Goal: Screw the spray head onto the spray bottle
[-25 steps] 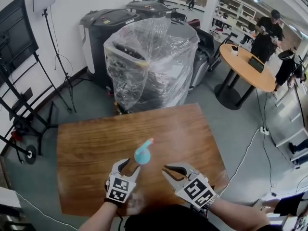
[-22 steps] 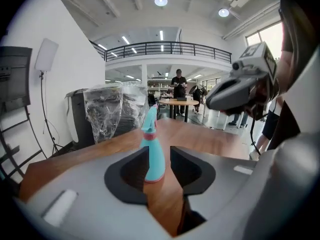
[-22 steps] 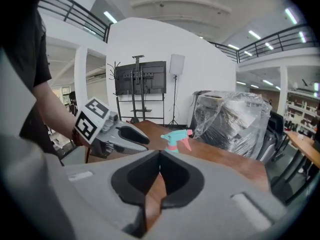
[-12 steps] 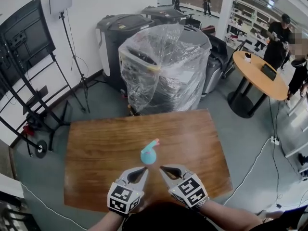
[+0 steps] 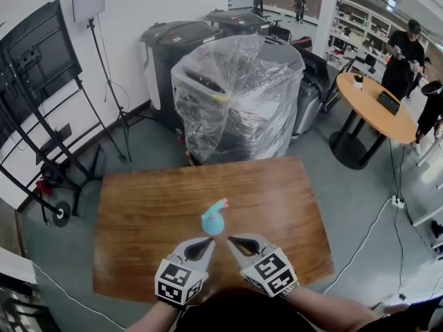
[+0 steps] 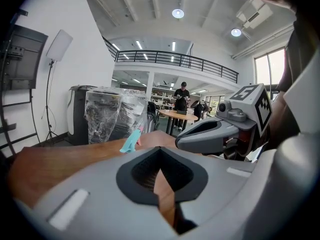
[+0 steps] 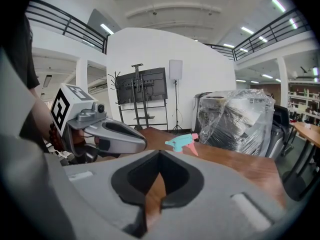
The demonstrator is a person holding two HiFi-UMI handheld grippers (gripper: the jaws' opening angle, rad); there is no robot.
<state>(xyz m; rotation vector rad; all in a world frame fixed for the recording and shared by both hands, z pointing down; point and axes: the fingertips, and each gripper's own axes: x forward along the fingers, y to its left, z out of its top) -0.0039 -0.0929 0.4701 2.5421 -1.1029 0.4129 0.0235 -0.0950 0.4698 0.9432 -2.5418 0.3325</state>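
Head view: turquoise, pink-tipped spray bottle point(image 5: 212, 221)

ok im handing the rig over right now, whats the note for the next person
Left gripper: shut, empty. Right gripper: shut, empty, beside it.
Spray bottle stands upright on the wooden table just beyond both grippers, with the teal spray head on top.
Done: the head sits on the bottle; nothing is held.
Left: tightness can't be seen; check it, twist if loose.
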